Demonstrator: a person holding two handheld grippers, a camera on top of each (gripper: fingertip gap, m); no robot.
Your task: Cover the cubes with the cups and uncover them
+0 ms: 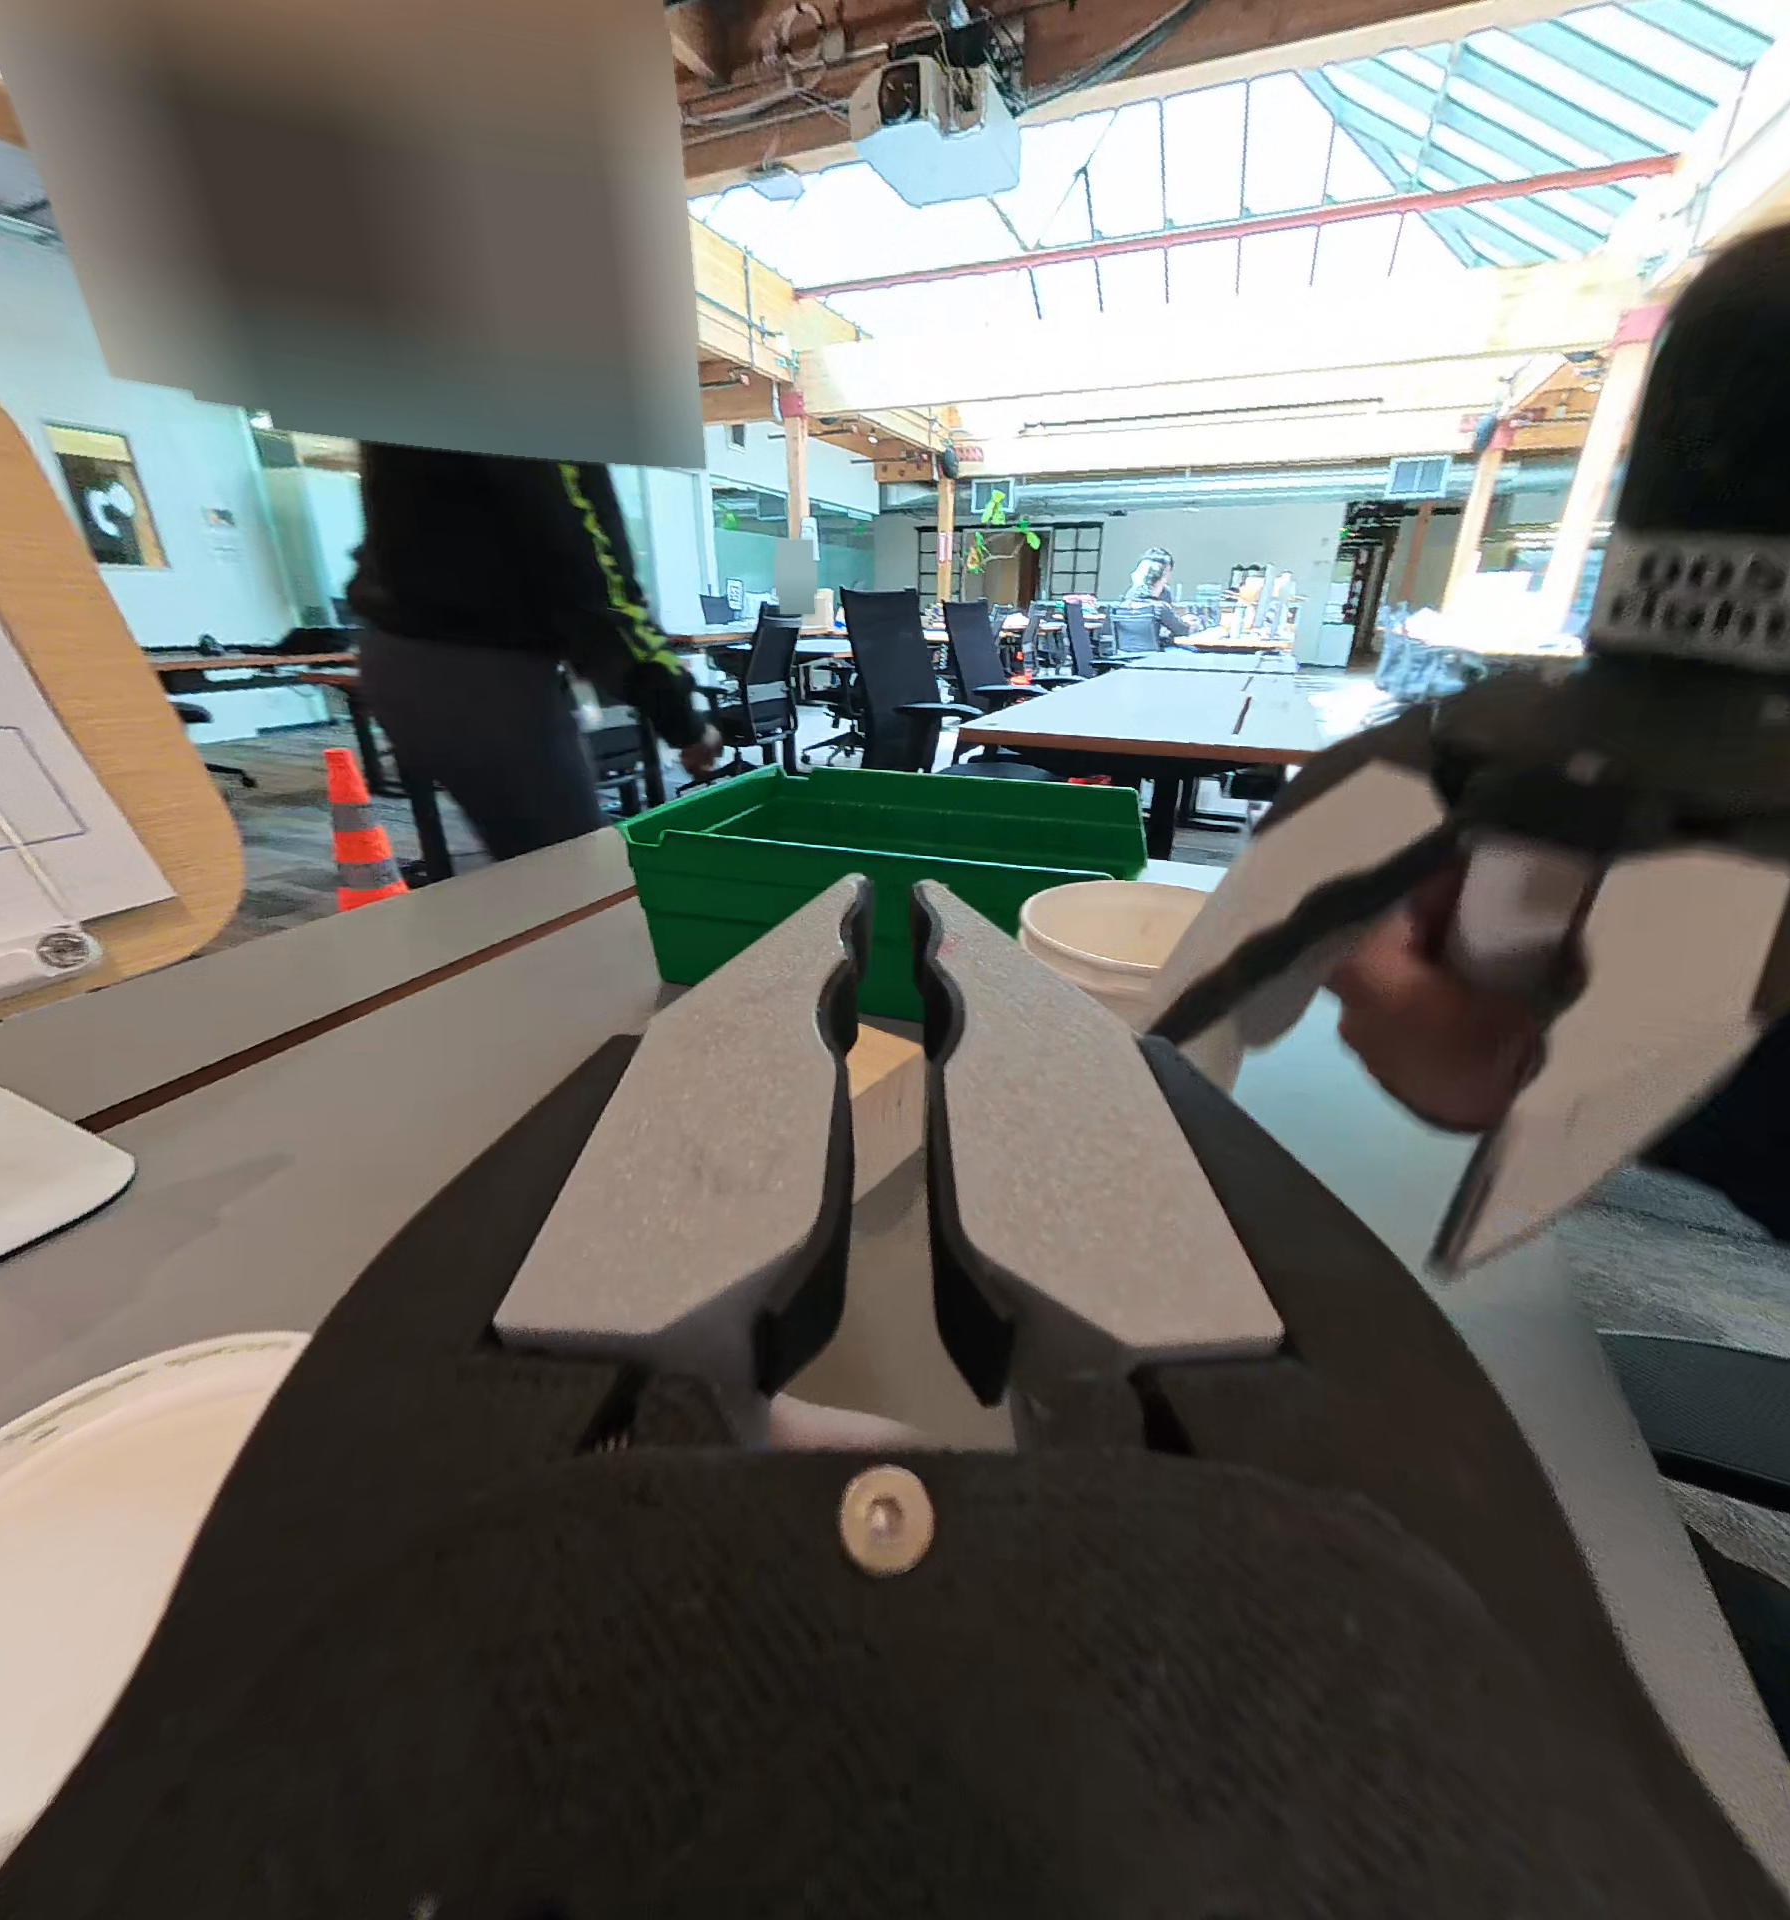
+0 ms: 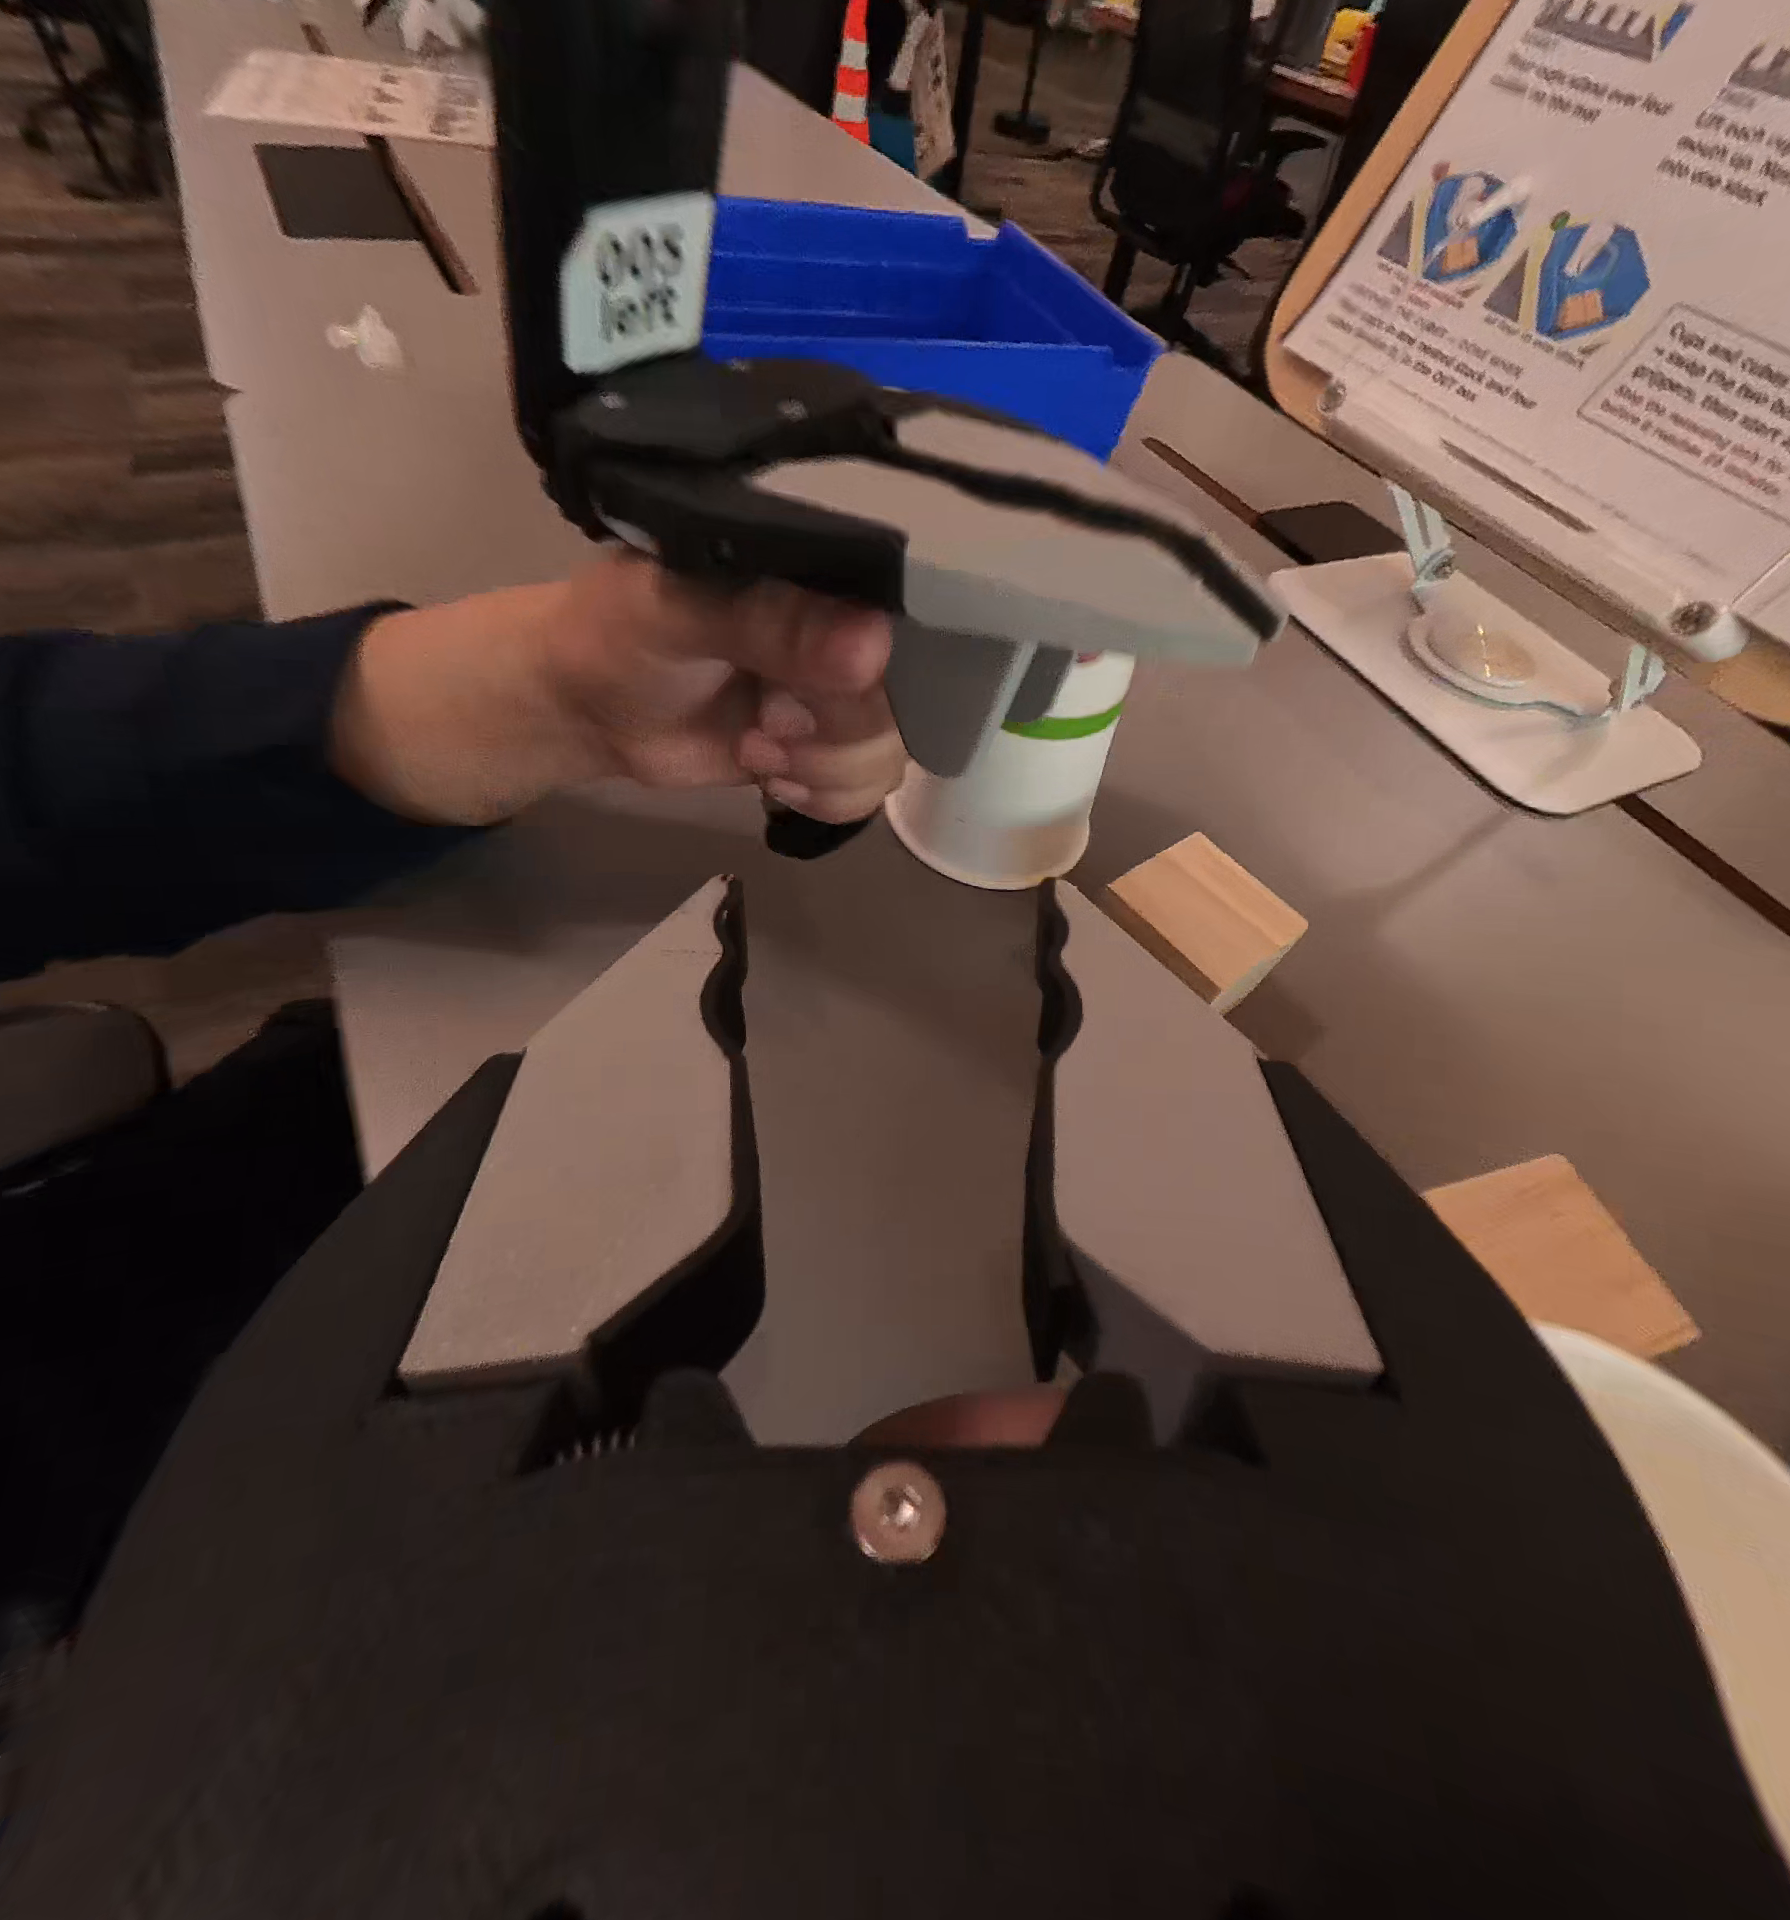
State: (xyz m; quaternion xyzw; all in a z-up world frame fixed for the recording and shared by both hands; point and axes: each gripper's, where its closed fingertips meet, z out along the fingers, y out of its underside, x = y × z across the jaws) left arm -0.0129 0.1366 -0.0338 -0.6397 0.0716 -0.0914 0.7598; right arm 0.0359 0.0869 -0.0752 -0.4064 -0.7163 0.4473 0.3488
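Grey tabletop (image 2: 1390,1039) in an open office carries the whole job, and the landmark on it is the inverted white cup with a green band (image 2: 1026,769), standing mouth down. Whether a cube sits under it cannot be told, so at most one cover looks done. Just to the right of that cup a wooden cube (image 2: 1208,920) lies bare, and nearer the camera than the cup, further right, a second wooden cube (image 2: 1556,1252) is also bare; a white cup (image 2: 1701,1558) shows only as a curved edge beside that one. Directly above the banded cup hangs the left gripper (image 2: 1255,613), held in a hand (image 2: 662,696); its fingers stand a narrow slit apart with nothing between them, as its own view shows (image 1: 891,914). In front of the cup, the right gripper (image 2: 886,925) hovers over bare table with its fingers wide apart and empty. Behind the cup sits a blue bin (image 2: 922,312); to its right stands an instruction board on a stand (image 2: 1597,260). The left wrist view adds a green bin (image 1: 870,842) and an upright white cup (image 1: 1109,935) beside it. By my judgement the covering is at an early stage: two cubes need cups, and all the uncovering remains.
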